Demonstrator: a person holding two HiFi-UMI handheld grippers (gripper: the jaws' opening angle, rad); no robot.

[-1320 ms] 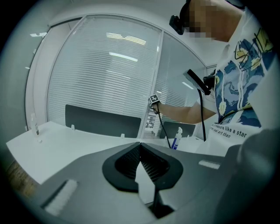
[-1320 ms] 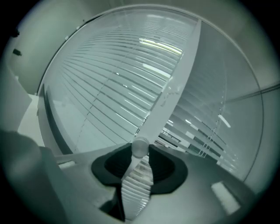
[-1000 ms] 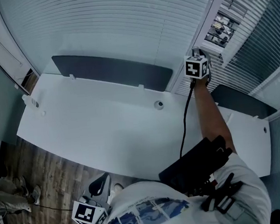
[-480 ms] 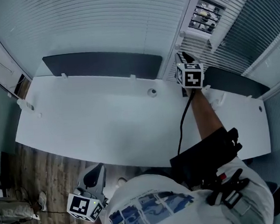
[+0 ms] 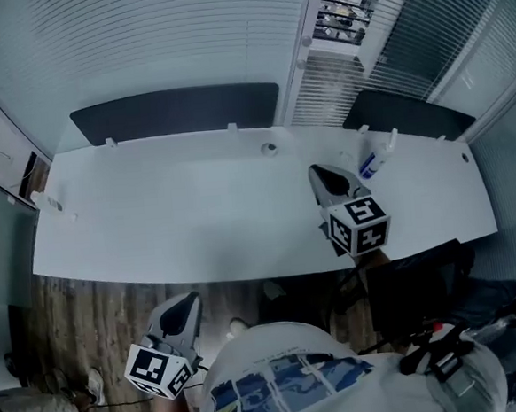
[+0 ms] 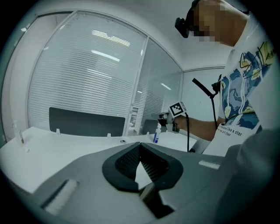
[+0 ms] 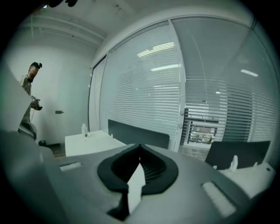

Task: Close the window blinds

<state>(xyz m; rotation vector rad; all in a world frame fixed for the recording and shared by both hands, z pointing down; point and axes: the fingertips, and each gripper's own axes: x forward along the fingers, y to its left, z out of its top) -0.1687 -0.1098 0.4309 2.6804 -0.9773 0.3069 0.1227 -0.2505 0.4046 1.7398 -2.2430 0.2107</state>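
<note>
The wide window blind point(image 5: 165, 39) hangs behind the desk with its slats turned flat. Beside it is a narrow blind point(image 5: 332, 75); the slats in its upper part are open, and things outside show through point(image 5: 345, 7). In the right gripper view the same blinds point(image 7: 144, 92) point(image 7: 203, 118) stand well ahead. My right gripper point(image 5: 325, 179) point(image 7: 139, 154) hovers over the white desk point(image 5: 197, 223), away from the window. Its jaws have just been closing and now meet with nothing between them. My left gripper point(image 5: 182, 311) point(image 6: 139, 144) is low at the desk's near edge, shut and empty.
A spray bottle point(image 5: 372, 161) stands on the desk just right of the right gripper. Dark partition panels point(image 5: 175, 114) point(image 5: 406, 113) line the desk's back edge. A small bottle point(image 5: 49, 204) is at the left end. Another person point(image 7: 28, 87) stands far left by a second desk point(image 7: 87, 140).
My right gripper has pulled back from the narrow blind at the window to above the desk, nearer me. The left gripper has hardly shifted.
</note>
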